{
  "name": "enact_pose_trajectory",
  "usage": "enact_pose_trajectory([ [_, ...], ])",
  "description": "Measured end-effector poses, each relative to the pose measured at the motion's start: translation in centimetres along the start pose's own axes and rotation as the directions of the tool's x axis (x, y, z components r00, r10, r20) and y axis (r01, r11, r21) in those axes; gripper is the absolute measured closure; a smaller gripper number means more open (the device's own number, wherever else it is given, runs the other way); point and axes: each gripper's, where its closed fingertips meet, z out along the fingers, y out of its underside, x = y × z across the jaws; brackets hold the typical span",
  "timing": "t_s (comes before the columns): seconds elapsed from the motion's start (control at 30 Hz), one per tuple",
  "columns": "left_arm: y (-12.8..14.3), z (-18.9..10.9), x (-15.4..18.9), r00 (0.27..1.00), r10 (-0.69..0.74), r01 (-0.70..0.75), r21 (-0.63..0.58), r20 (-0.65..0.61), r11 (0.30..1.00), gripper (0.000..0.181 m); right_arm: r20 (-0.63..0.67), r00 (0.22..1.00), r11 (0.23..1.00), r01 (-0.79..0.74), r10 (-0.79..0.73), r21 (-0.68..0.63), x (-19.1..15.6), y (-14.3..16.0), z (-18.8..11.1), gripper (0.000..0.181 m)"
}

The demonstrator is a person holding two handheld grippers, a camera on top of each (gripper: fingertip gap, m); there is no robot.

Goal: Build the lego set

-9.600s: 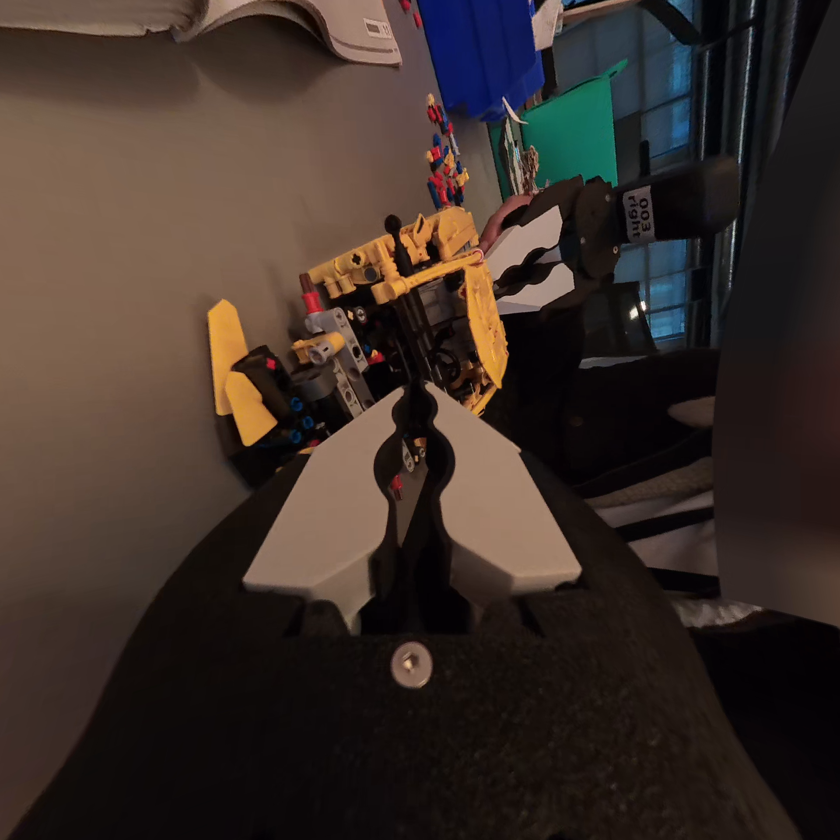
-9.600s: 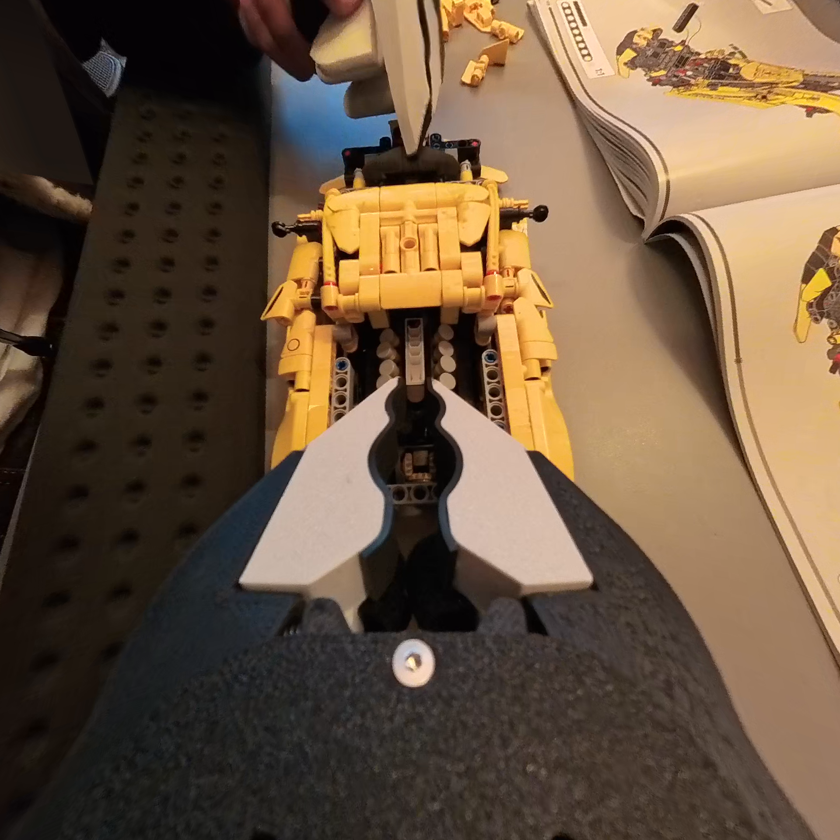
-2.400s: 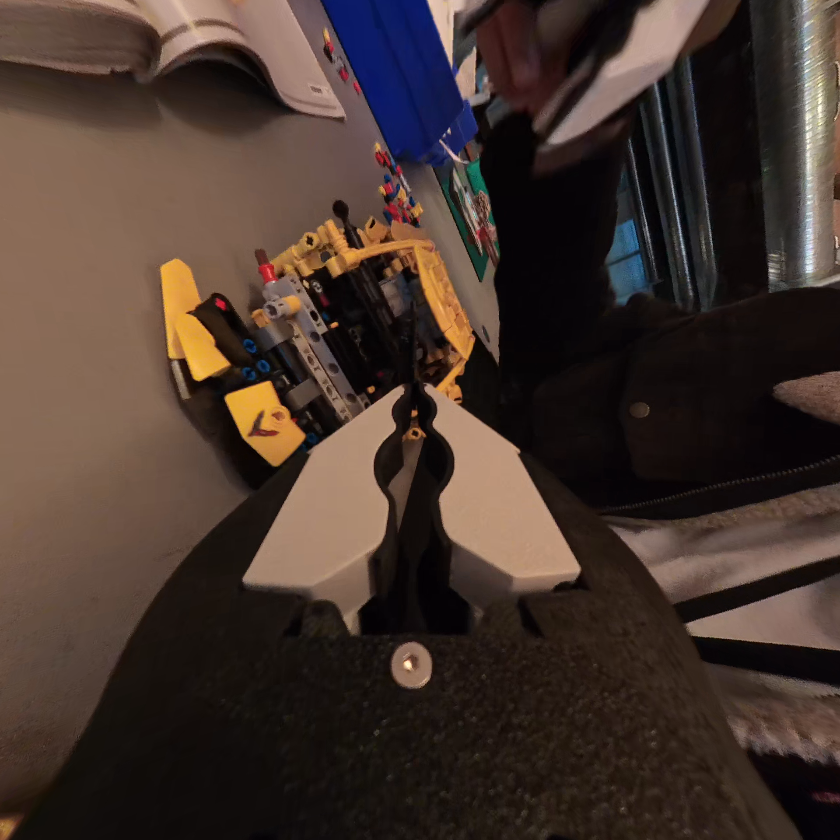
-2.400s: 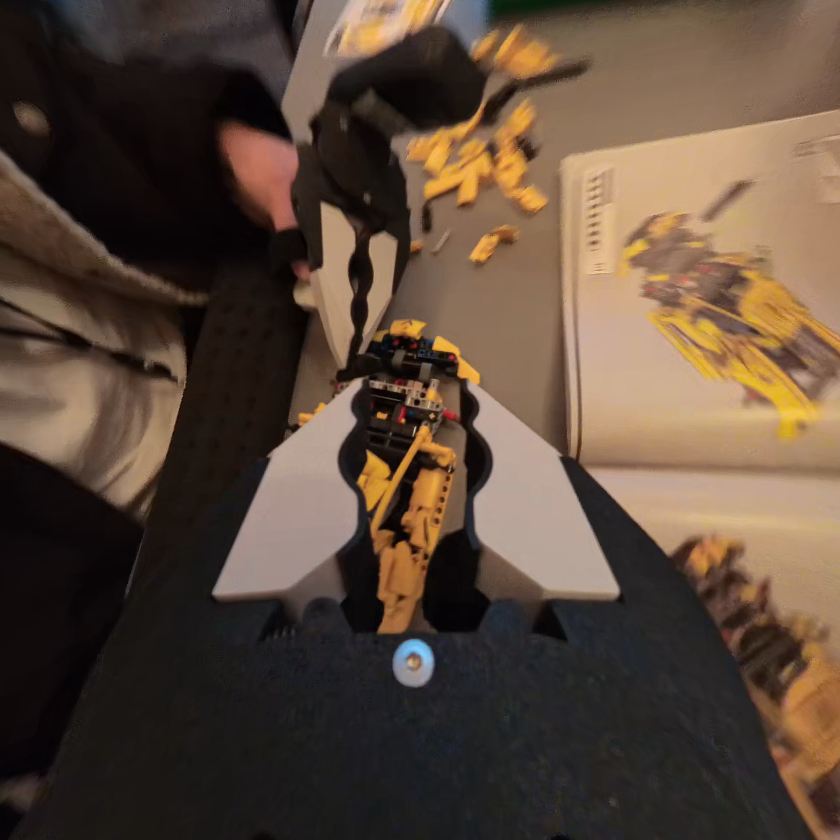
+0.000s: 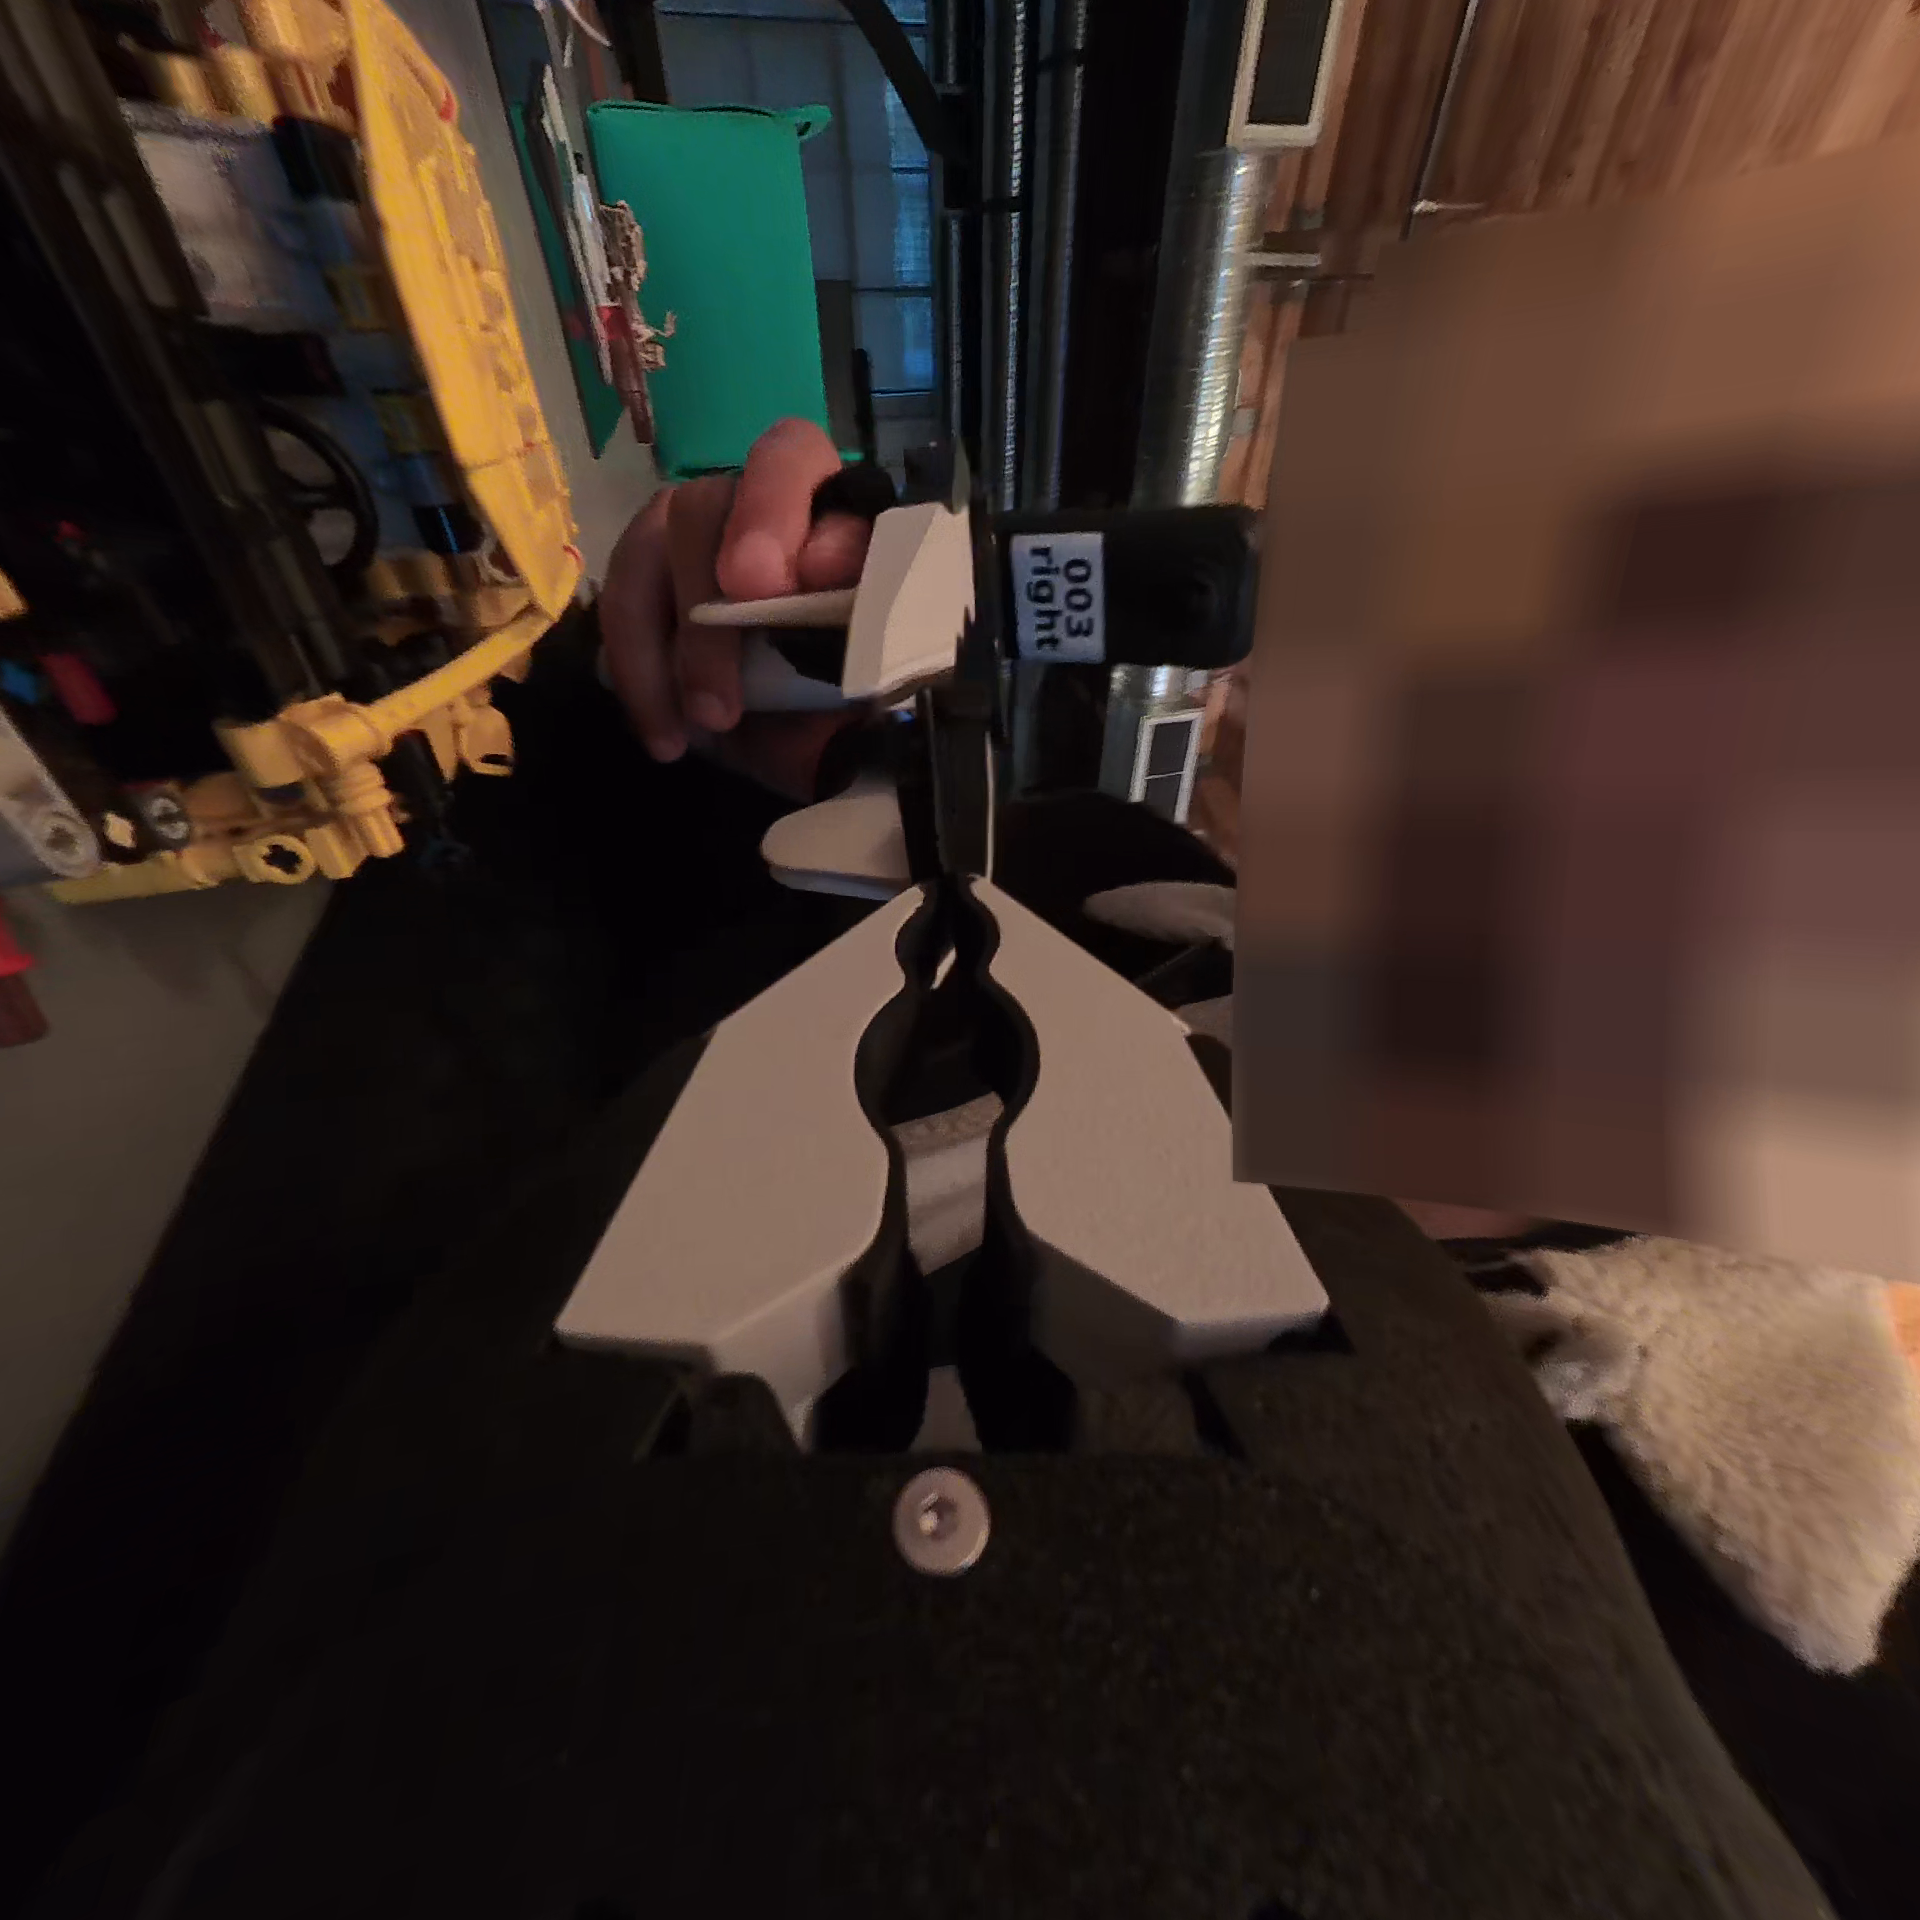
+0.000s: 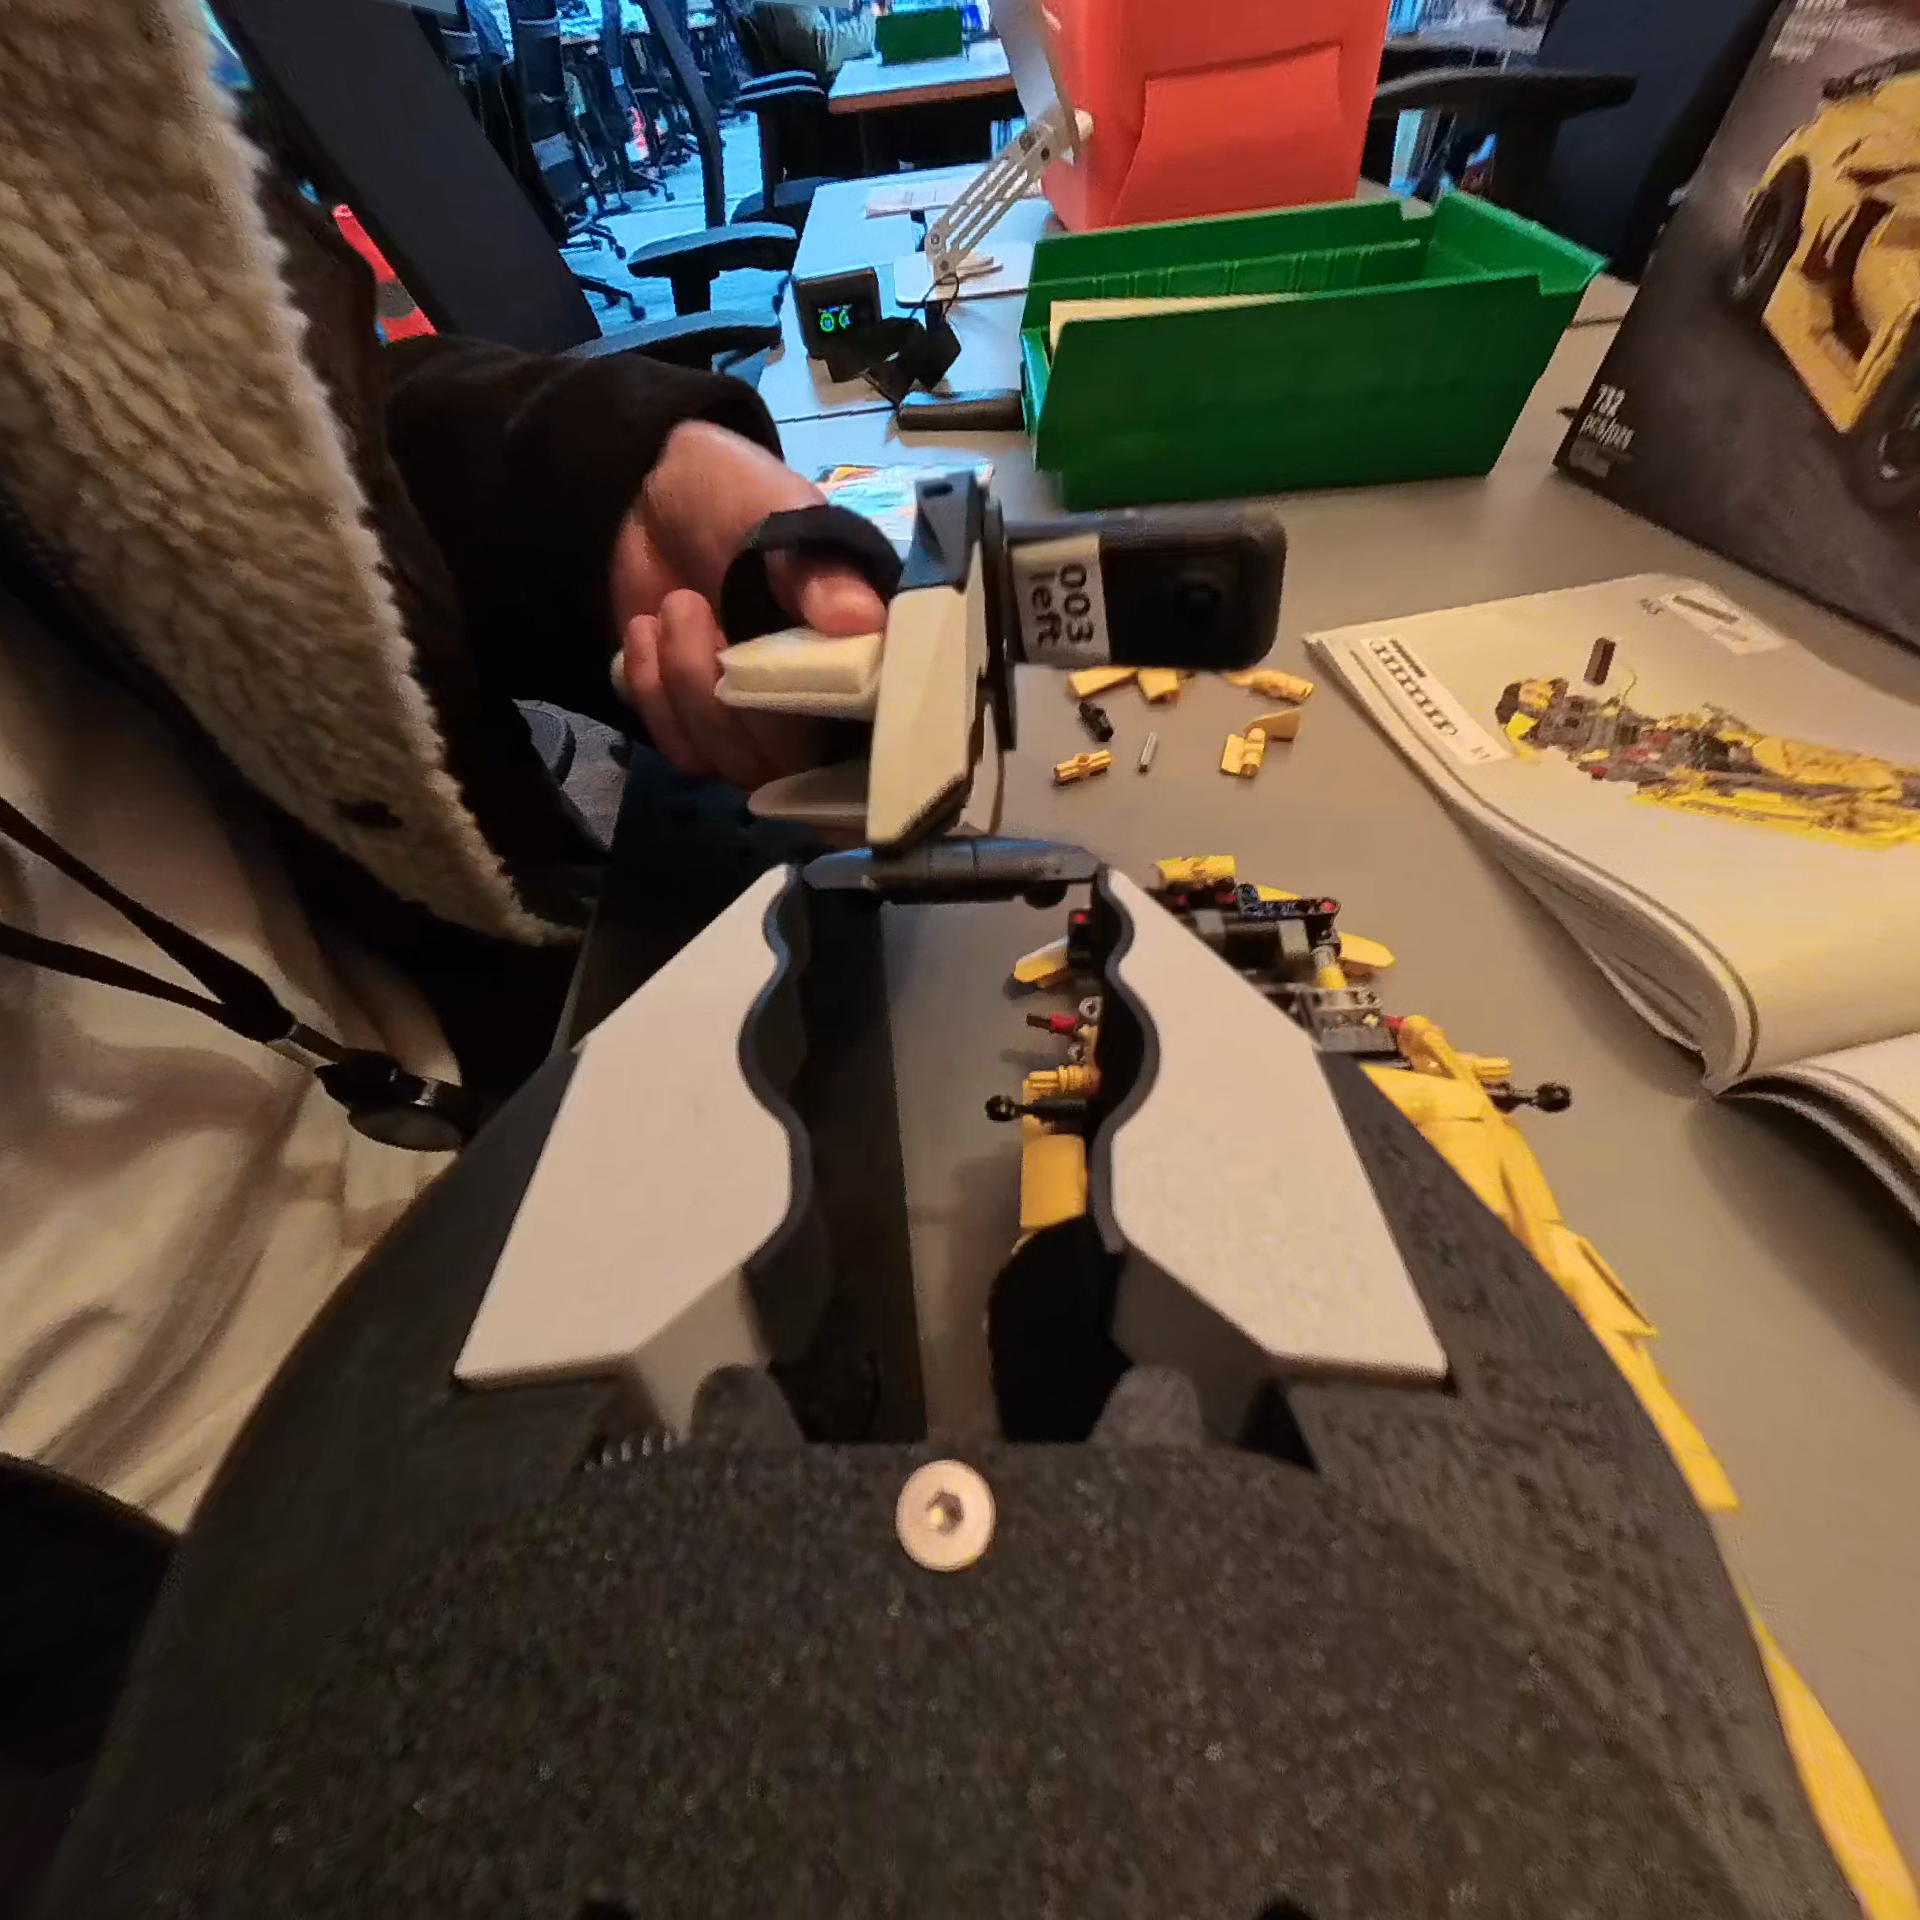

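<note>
item: yellow lego model, now lying on the grey surface beside the instruction booklet, released. right gripper: fingers spread, lifted off the model. left gripper: fingers pressed together, raised clear. task unfinished; loose yellow pieces remain beyond the model.

The yellow model is being viewed close at the left edge by the rolled left wrist camera, and from above by the right wrist camera; both gripper-mounted views are facing each other.
</note>
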Motion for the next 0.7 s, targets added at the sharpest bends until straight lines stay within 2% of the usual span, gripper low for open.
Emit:
enact_pose_trajectory([
  [0.03, 0.0, 0.0, -0.2, 0.999, 0.043, -0.043, -0.009, 0.033, 0.999, 0.18, 0.004, 1.0, 1.0, -0.016, 0.016, -0.008, 0.0, 0.2, 0.1, 0.129],
  [0.07, -0.1, -0.1, -0.3, 0.993, 0.101, -0.1, -0.017, 0.068, 0.995, 0.178, 0.005, 1.0, 0.999, -0.031, 0.031, -0.008, 0.1, 0.3, 0.1, 0.129],
  [0.13, -0.6, -0.6, -0.8, 0.955, 0.244, -0.24, -0.045, 0.167, 0.97, 0.148, 0.019, 0.998, 0.998, -0.062, 0.062, 0.001, 0.1, 0.3, 0.0, 0.128],
  [0.17, -0.6, -1.2, -1.4, 0.908, 0.341, -0.327, -0.099, 0.244, 0.94, 0.139, 0.021, 0.996, 0.997, -0.081, 0.081, -0.007, 0.2, 0.4, 0.0, 0.128],
  [0.2, -0.5, -1.9, -2.1, 0.821, 0.475, -0.438, -0.186, 0.317, 0.88, 0.138, 0.026, 0.995, 0.995, -0.099, 0.099, -0.01, 0.2, 0.4, -0.1, 0.128],
  [0.23, -0.4, -2.7, -2.8, 0.695, 0.621, -0.546, -0.296, 0.362, 0.784, 0.138, 0.033, 0.992, 0.993, -0.119, 0.119, -0.008, 0.3, 0.5, -0.1, 0.128],
  [0.27, -0.4, -3.6, -3.6, 0.54, 0.749, -0.623, -0.416, 0.384, 0.662, 0.138, 0.039, 0.989, 0.99, -0.14, 0.14, -0.007, 0.3, 0.5, -0.2, 0.128],
  [0.33, -1.0, -4.6, -4.2, 0.182, 0.933, -0.719, -0.605, 0.311, 0.342, 0.139, 0.051, 0.984, 0.985, -0.171, 0.172, -0.013, 0.4, 0.7, -0.2, 0.128],
  [0.37, -1.7, -4.5, -3.5, 0.008, 0.964, -0.758, -0.627, 0.267, 0.18, 0.139, 0.051, 0.982, 0.983, -0.182, 0.183, -0.019, 0.4, 0.8, -0.2, 0.128],
  [0.4, -1.9, -4.0, -2.5, -0.136, 0.97, -0.788, -0.615, 0.202, 0.018, 0.139, 0.048, 0.98, 0.981, -0.191, 0.192, -0.028, 0.5, 1.0, -0.1, 0.128],
  [0.43, -1.9, -3.4, -1.4, -0.256, 0.952, -0.8, -0.589, 0.165, -0.113, 0.142, 0.047, 0.978, 0.979, -0.201, 0.203, -0.039, 0.6, 1.2, 0.0, 0.128],
  [0.5, -1.9, -2.8, -0.3, -0.467, 0.878, -0.738, -0.595, 0.11, -0.318, 0.162, 0.049, 0.971, 0.972, -0.23, 0.233, -0.049, 0.7, 1.3, 0.1, 0.128],
  [0.53, -2.1, -2.6, -0.4, -0.58, 0.813, -0.656, -0.62, 0.049, -0.431, 0.164, 0.053, 0.967, 0.967, -0.248, 0.251, -0.05, 0.7, 1.3, 0.1, 0.128],
  [0.6, -2.6, -2.5, -1.9, -0.712, 0.692, -0.452, -0.676, -0.12, -0.582, 0.164, 0.06, 0.955, 0.956, -0.288, 0.291, -0.056, 0.8, 1.3, 0.1, 0.128],
  [0.7, -2.7, -1.5, -2.2, -0.789, 0.564, -0.312, -0.633, -0.243, -0.709, 0.164, 0.06, 0.943, 0.945, -0.324, 0.327, -0.053, 1.1, 1.2, 0.2, 0.129],
])
